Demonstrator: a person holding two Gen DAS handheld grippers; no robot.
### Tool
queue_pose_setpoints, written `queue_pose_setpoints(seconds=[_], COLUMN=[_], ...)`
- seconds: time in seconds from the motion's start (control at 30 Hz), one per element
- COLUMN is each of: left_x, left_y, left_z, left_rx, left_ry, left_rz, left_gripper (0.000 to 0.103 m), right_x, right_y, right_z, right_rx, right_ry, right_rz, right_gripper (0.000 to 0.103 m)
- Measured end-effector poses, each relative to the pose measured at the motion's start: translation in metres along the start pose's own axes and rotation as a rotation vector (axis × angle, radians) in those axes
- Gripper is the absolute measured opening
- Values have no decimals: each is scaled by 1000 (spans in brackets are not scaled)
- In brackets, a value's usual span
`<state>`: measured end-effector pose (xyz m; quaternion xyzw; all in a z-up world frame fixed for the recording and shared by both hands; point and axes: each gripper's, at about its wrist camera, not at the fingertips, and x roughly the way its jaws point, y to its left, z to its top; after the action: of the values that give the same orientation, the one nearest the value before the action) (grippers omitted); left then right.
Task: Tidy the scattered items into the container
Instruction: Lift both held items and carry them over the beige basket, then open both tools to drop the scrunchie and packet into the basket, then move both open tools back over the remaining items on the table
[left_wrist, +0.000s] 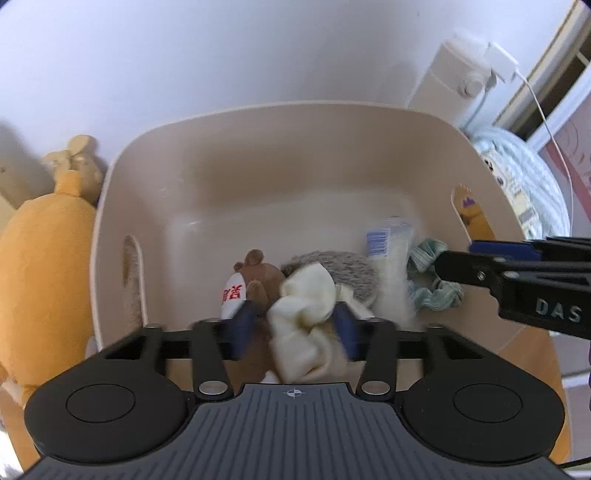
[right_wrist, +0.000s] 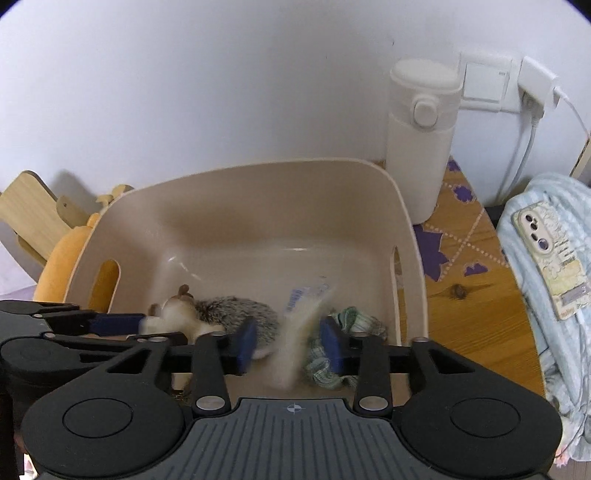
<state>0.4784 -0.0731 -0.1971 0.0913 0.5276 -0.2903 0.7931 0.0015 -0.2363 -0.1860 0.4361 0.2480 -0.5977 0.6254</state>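
A beige plastic bin (left_wrist: 258, 155) (right_wrist: 258, 206) holds a grey hedgehog plush (left_wrist: 343, 269) (right_wrist: 236, 310), a brown bear toy (left_wrist: 258, 273), a green scrunchie (left_wrist: 436, 291) (right_wrist: 354, 325) and a blurred white tube (left_wrist: 391, 258) (right_wrist: 303, 332). My left gripper (left_wrist: 295, 325) is over the bin's near edge with its jaws apart around a cream cloth (left_wrist: 306, 314). My right gripper (right_wrist: 291, 343) is open over the bin, the blurred tube between its jaws and apparently loose. The right gripper also shows in the left wrist view (left_wrist: 517, 273).
An orange plush (left_wrist: 40, 280) leans left of the bin. A white bottle (right_wrist: 421, 136) stands behind the bin's right corner by a wall socket (right_wrist: 532, 88). A phone (right_wrist: 550, 254) lies on a blue blanket (right_wrist: 569, 332) at right. The wooden table (right_wrist: 472, 314) shows right of the bin.
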Motion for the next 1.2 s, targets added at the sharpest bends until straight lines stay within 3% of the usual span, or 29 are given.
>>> queue_pose_setpoints(seconds=[0.27,0.43,0.5,0.83,1.2], left_x=[-30,-52,-60,-95,-107], left_y=[6,12,13,18,16], left_z=[-10,-19,-25,-55,-110], left_rx=[-28,-57,-62,-19,25], left_ry=[-48,-51,-50,-57,-10], left_rz=[-16,-47,-53,-51,-59], left_gripper=[76,77,78,79,79], right_x=[-39,-63,-69,-114,-124], right_y=[-1,0,1,3,0], right_z=[-6,-15,-17,-52,-110], right_rx=[14,32,30,8,4], right_ry=[-66,-90,-100,-139,-74], right_rz=[11,21,19,3,-27], right_gripper=[75,80,86,95,97])
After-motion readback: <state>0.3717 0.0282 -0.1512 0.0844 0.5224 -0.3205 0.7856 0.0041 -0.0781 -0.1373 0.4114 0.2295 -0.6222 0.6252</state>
